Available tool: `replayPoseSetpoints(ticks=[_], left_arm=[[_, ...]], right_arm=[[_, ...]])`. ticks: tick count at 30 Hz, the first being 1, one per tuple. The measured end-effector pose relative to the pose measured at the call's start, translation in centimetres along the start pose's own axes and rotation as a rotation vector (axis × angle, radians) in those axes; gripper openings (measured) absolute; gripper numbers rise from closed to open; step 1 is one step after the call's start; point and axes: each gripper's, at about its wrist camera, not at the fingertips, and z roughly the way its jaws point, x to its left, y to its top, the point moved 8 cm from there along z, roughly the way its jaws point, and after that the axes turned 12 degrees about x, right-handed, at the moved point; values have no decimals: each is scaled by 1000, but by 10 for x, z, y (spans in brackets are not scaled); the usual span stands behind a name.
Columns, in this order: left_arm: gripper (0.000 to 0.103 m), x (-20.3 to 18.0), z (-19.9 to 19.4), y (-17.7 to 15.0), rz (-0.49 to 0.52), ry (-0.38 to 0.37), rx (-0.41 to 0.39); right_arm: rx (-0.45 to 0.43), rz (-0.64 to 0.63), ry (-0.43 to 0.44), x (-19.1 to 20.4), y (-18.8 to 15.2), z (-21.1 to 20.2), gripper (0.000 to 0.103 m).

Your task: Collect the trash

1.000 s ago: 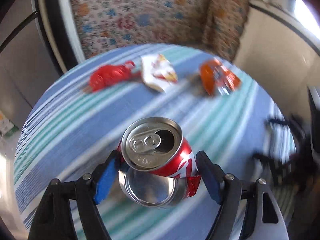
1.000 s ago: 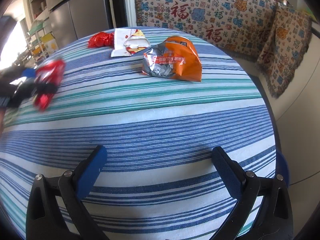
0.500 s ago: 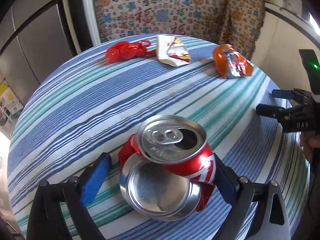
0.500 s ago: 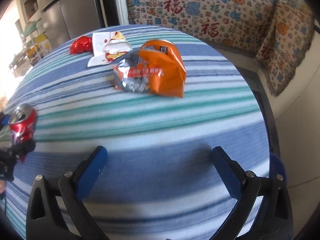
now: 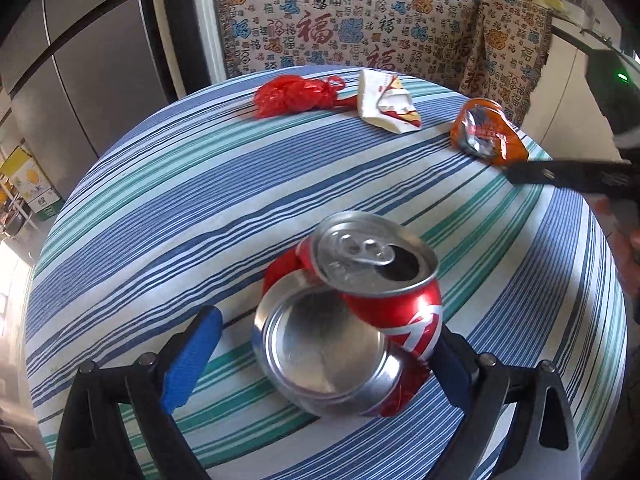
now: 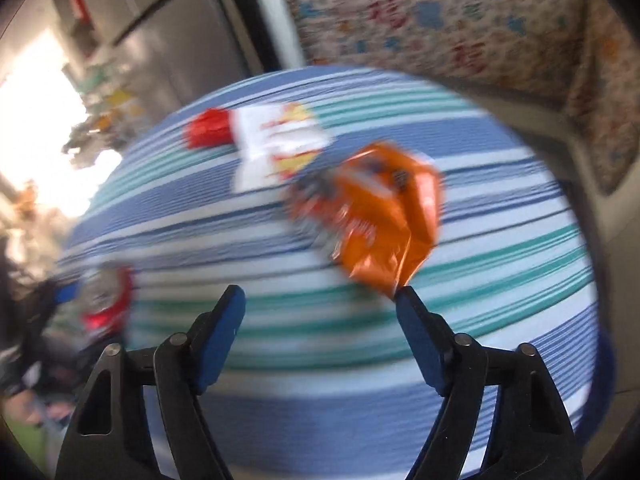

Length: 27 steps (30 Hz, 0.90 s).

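Change since earlier frame: left tool [image 5: 324, 350] is now standing wide, its left pad clear of the crushed red can [image 5: 348, 312], where a second ago both pads were pinching it; right tool [image 6: 320, 312] is now sitting much closer to the orange snack bag [image 6: 380, 220].
Left tool: jaws are spreading wide; the left blue pad [image 5: 192, 360] is standing apart from the can, the right pad is hiding behind the can, contact cannot be told.
Crushed red can: lying bent on the striped counter [image 5: 160, 208] between the left tool's fingers, opened top facing up.
Red plastic bag [image 5: 296, 94]: lying at the far left of the counter, touching the white wrapper [image 5: 386, 102].
White wrapper: lying beside the red bag, torn open.
Orange snack bag: resting far right on the counter, crumpled, silver lining showing.
Right tool: jaws are closing; nothing is sitting between the pads, the bag's near corner is lying just at the right fingertip.
Right wrist view: blurring heavily.
Background: patterned cloth [image 5: 360, 20] is hanging behind the counter.
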Motion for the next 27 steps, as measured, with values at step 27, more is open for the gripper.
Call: replayPoseSetpoints(ticks=[27], left_arm=[[85,-11,-26,6,-38,-149,-73]], right_arm=[[-65,-9,-98,-20,12,-24,73]])
